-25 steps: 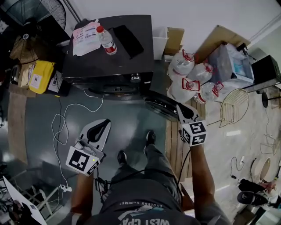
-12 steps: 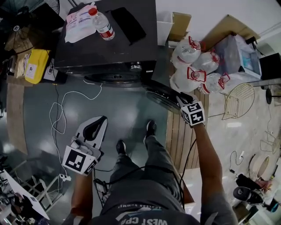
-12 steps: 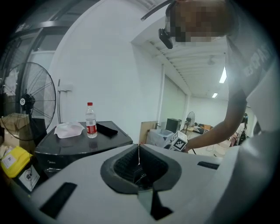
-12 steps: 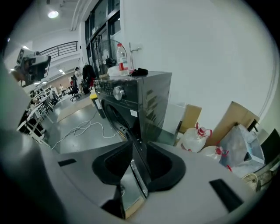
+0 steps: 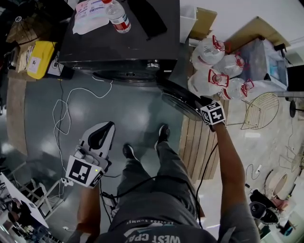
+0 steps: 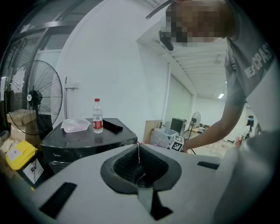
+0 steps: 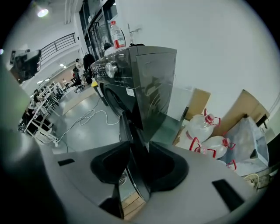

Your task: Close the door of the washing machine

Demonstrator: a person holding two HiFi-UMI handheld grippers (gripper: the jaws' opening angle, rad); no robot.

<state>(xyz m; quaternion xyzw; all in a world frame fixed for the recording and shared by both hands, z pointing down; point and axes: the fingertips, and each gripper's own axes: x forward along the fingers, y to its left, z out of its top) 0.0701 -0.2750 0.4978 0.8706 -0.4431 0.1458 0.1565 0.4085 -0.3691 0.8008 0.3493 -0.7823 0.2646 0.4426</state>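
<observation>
The black washing machine (image 5: 118,47) stands at the top of the head view, its round door (image 5: 178,99) swung open to the right. My right gripper (image 5: 199,103) is down at the door's outer edge. In the right gripper view the door's rim (image 7: 131,135) runs between the jaws of the right gripper (image 7: 139,151), which have just been opening; a gap shows on the left side, so the pads do not press on it. My left gripper (image 5: 102,130) hangs over the grey floor away from the machine, jaws of the left gripper (image 6: 139,146) shut on nothing.
A water bottle (image 5: 117,16), a white bag (image 5: 92,10) and a black item (image 5: 147,16) lie on the machine. Large water jugs (image 5: 213,71) crowd the door's right. A white cable (image 5: 66,109) trails on the floor, and wooden slats (image 5: 199,147) lie below the door.
My right gripper has sunk down to the door's edge and its jaws have opened. The left gripper has dropped slightly and stays shut.
</observation>
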